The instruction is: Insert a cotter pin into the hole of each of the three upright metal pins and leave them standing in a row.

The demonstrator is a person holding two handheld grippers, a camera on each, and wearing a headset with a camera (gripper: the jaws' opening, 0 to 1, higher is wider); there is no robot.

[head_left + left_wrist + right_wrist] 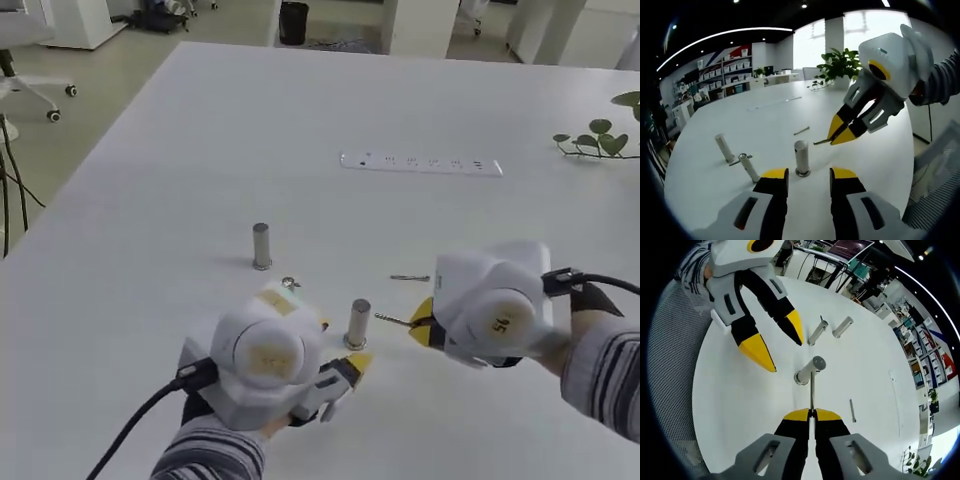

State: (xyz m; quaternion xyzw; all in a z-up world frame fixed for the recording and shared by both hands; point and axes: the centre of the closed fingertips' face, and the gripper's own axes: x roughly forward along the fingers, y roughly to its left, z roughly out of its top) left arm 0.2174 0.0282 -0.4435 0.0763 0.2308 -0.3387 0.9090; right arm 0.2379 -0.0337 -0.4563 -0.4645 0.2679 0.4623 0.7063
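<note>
Cotter pin pinched in my right fingers, tip at near metal pin; left fingers spread. Keep level for hole.

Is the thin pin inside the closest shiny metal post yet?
Not yet: the thin metal cotter pin in the right gripper ends short of the upright silver post.

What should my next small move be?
Probably ease the left gripper forward and close it on the nearest metal pin. The pin stands free just ahead of the open jaws, while the cotter pin held in the right gripper points at its upper end.
</note>
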